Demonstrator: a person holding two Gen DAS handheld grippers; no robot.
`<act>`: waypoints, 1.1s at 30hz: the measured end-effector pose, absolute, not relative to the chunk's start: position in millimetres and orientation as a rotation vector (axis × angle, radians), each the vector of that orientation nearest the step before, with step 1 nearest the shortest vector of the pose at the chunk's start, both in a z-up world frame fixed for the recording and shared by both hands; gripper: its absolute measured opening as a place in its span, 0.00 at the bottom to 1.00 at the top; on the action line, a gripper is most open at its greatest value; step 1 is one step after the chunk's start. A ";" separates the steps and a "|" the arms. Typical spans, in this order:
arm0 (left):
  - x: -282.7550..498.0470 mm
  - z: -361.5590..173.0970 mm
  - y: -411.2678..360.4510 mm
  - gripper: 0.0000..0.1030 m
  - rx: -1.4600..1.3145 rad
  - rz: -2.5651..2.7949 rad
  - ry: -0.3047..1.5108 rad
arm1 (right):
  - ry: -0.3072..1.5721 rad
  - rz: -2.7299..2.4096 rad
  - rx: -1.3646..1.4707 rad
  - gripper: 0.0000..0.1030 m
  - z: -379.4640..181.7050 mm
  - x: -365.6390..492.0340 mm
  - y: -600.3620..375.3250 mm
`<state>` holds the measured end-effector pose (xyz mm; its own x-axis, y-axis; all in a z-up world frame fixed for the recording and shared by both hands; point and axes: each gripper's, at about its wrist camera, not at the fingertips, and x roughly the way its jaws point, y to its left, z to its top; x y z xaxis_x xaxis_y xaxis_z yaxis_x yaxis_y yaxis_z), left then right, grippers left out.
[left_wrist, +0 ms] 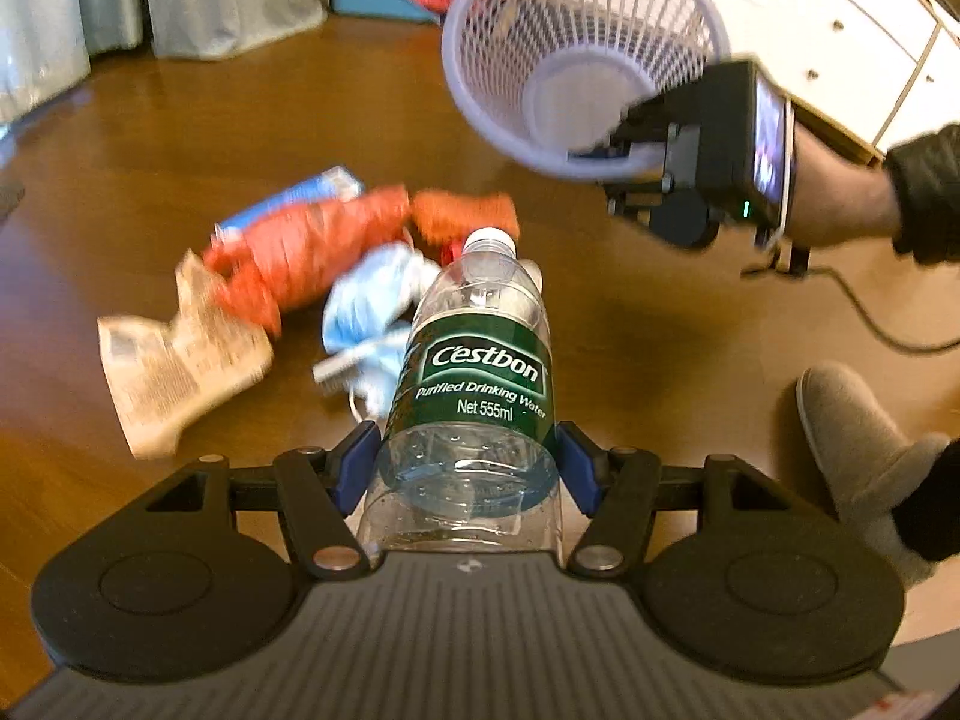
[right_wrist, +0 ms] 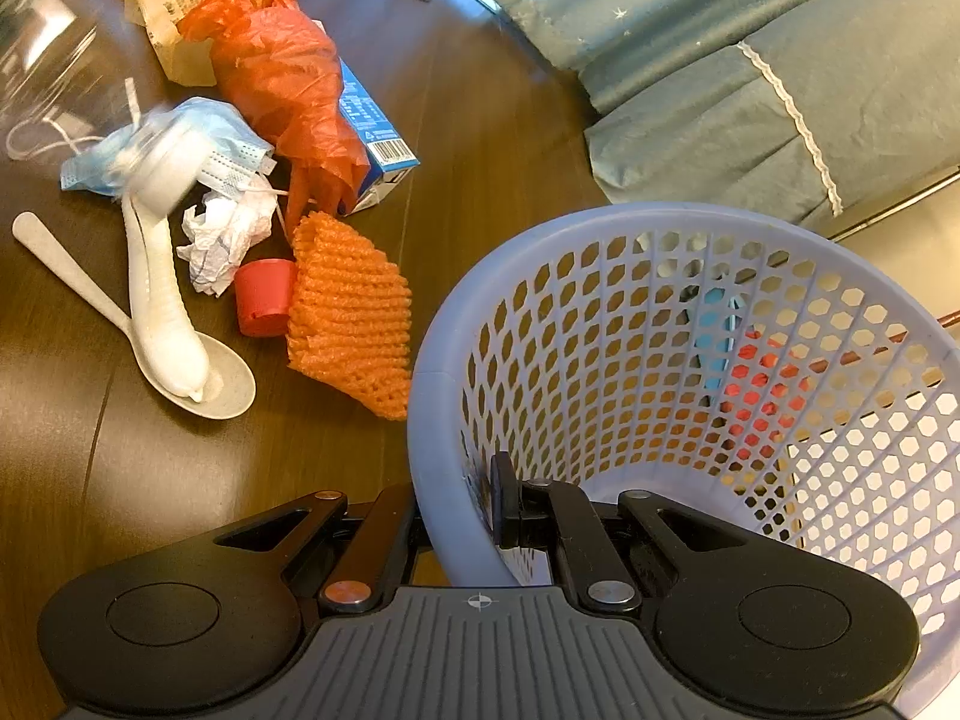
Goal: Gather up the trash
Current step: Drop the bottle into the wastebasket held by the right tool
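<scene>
While both claws are occupied, none of the trash is yet in the basket, as far as the two views show.

Left claw (left_wrist: 468, 468): closed on a clear water bottle (left_wrist: 474, 384), its blue pads pressing the lower body from either side; the bottle runs straight ahead of the claw, white cap farthest away.

Right claw (right_wrist: 474, 516): pinching the rim of a pale lilac mesh basket (right_wrist: 690, 360), one finger inside the wall and one outside; the basket opens ahead and to the right of this claw.

Basket seen from the left claw: up and to the right of the bottle's cap, well apart from it, mouth tilted toward the bottle, floor of the basket bare.

Progress: early, in my judgement; one piece is gripped and lifted clear of the pile, nothing is dropped in.

Next to go in, judged: the bottle, which needs carrying up and right to the basket's mouth.

Left to collect, ahead and left of the right claw on the brown floor (right_wrist: 510, 138):
- orange foam net (right_wrist: 348, 324), nearest, just beside the basket rim
- red cap (right_wrist: 261, 297), touching the net
- crumpled tissue (right_wrist: 219, 240)
- pale spoon (right_wrist: 198, 381) with a white wrapper across it
- blue face mask (right_wrist: 198, 144)
- red plastic bag (right_wrist: 282, 84) over a blue carton (right_wrist: 375, 144)
- tan paper wrapper (right_wrist: 174, 6), farthest

Blur: the pile is smeared in the left view.
</scene>
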<state>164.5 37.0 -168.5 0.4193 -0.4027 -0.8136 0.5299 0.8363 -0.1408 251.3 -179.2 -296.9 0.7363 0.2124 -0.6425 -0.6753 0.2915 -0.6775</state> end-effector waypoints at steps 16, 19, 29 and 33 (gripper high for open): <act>295.5 -110.7 -86.4 0.59 0.308 -0.795 0.765 | 0.479 0.619 -1.100 0.02 -293.7 247.7 -181.4; 319.0 -111.4 -111.0 0.62 0.259 -0.799 0.768 | 0.484 0.615 -1.087 0.02 -292.9 247.5 -180.8; 303.6 -104.9 -26.9 0.70 0.156 -0.586 0.735 | 0.487 0.609 -1.064 0.02 -287.7 251.7 -184.2; 283.7 -128.1 31.2 0.70 0.109 -0.435 0.792 | 0.486 0.610 -1.068 0.02 -287.8 250.1 -183.5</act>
